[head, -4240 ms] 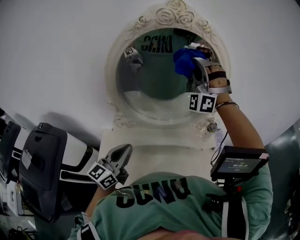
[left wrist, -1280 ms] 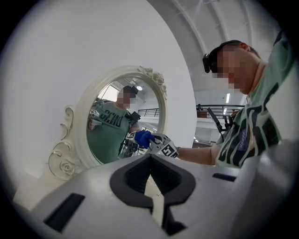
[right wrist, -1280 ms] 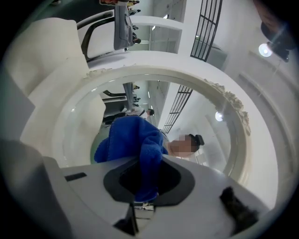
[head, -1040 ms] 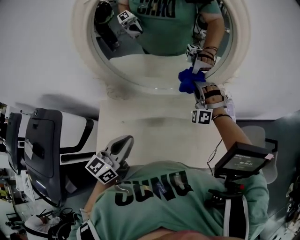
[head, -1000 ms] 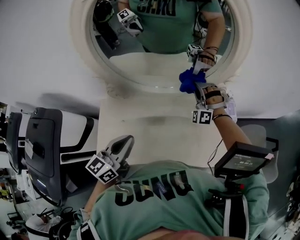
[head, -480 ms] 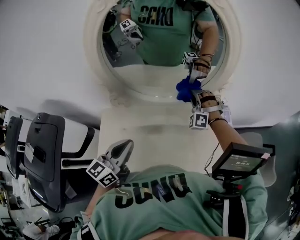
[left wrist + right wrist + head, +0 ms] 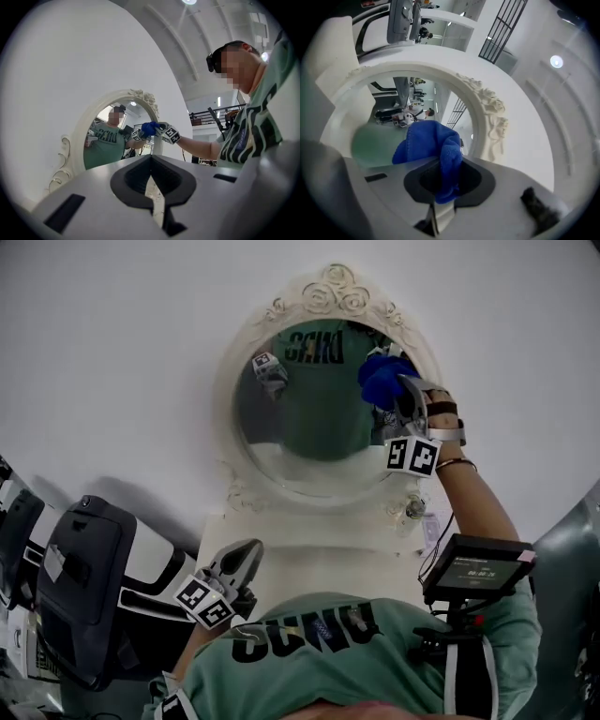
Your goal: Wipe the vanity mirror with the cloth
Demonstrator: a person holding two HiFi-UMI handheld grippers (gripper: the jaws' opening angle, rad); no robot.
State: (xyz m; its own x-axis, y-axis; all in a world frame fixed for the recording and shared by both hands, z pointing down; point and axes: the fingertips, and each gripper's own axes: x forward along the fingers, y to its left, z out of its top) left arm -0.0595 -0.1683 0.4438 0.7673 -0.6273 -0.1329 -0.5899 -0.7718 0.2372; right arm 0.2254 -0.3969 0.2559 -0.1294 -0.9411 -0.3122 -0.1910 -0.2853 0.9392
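The oval vanity mirror (image 7: 319, 399) with a carved cream frame (image 7: 328, 292) stands against the white wall. My right gripper (image 7: 401, 385) is shut on a blue cloth (image 7: 382, 376) and presses it against the glass at the mirror's upper right. In the right gripper view the blue cloth (image 7: 433, 152) bunches out of the jaws in front of the frame's rose carving (image 7: 492, 112). My left gripper (image 7: 242, 563) hangs low by the person's chest, shut and holding nothing. From the left gripper view the mirror (image 7: 110, 140) and the cloth (image 7: 149, 128) show far off.
A cream vanity top (image 7: 319, 559) lies below the mirror, with a small knob (image 7: 415, 509) at its right. A dark chair (image 7: 80, 587) stands at the left. A small screen (image 7: 478, 570) is mounted on the person's chest rig.
My right gripper has carried the blue cloth from the mirror's lower right edge up to its upper right. The head view has tilted upward. The left gripper has stayed put.
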